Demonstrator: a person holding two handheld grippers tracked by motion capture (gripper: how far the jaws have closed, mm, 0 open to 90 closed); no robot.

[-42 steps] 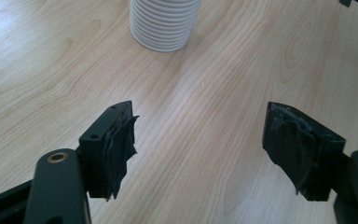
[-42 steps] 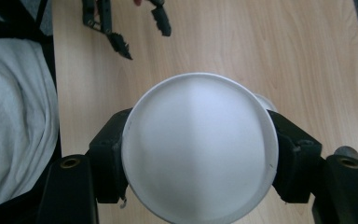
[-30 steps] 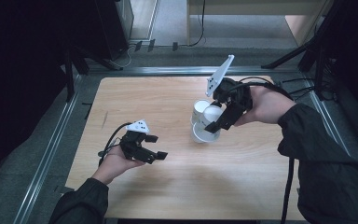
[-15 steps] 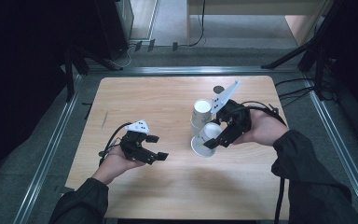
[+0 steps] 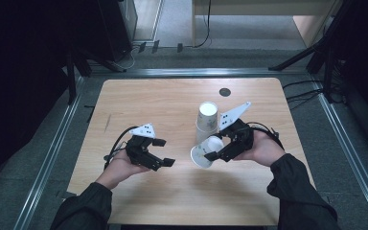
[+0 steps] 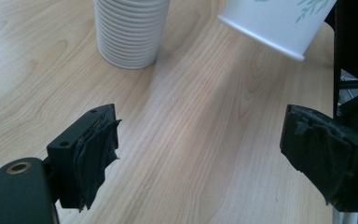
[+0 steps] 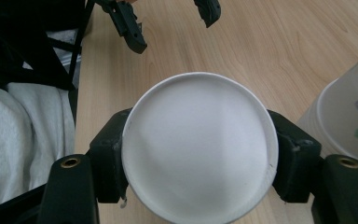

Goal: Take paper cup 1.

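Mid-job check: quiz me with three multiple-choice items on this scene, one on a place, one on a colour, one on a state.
1. Where does the stack of paper cups stand?
A. off the table
B. on the wooden table, just beyond the right tool
C. between the left tool's jaws

2. What colour is the held paper cup mainly?
A. red
B. black
C. white

3. What state is the left tool in?
A. open, nothing between the jaws
B. shut on a cup
C. shut on a cloth

Answers: 1 B, the high view shows the stack behind the right hand. 2 C, it is white in the right gripper view. 3 A, the left gripper view shows bare table between its jaws, which have just been opening.
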